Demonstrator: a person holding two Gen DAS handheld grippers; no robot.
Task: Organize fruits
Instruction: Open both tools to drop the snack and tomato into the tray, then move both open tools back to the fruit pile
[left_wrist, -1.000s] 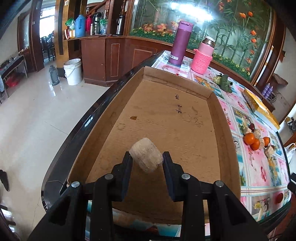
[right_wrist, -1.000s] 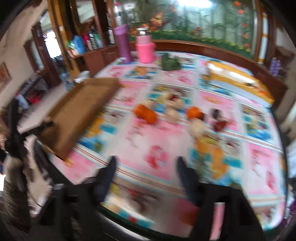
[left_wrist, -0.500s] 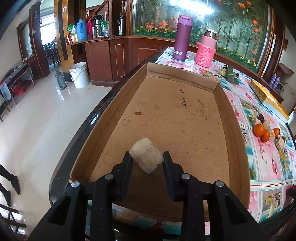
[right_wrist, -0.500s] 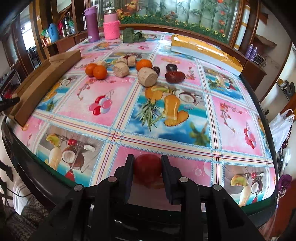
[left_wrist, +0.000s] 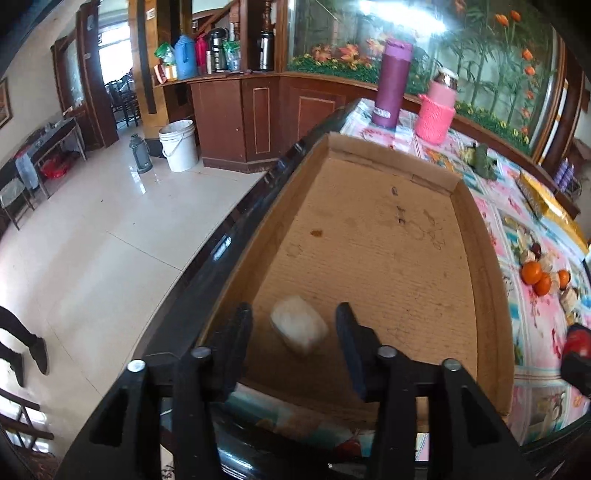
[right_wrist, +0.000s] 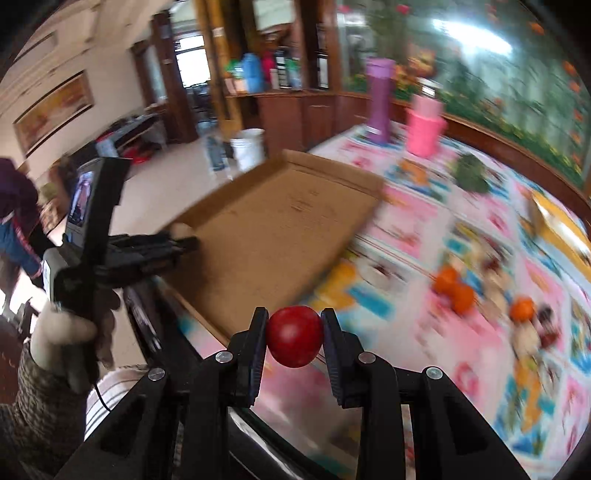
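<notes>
My left gripper (left_wrist: 293, 334) gapes wide around the pale fruit (left_wrist: 299, 328) in the box (left_wrist: 369, 258), low centre; right gripper (right_wrist: 294, 334) pinches the red fruit (right_wrist: 294, 336).

Your left gripper (left_wrist: 295, 343) hangs with jaws apart around a pale fruit (left_wrist: 299, 328) resting in the cardboard tray (left_wrist: 484, 295), lower centre of frame.

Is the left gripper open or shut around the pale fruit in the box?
Open. The left gripper has a clear gap on both sides of the pale fruit, which lies on the box floor.
</notes>
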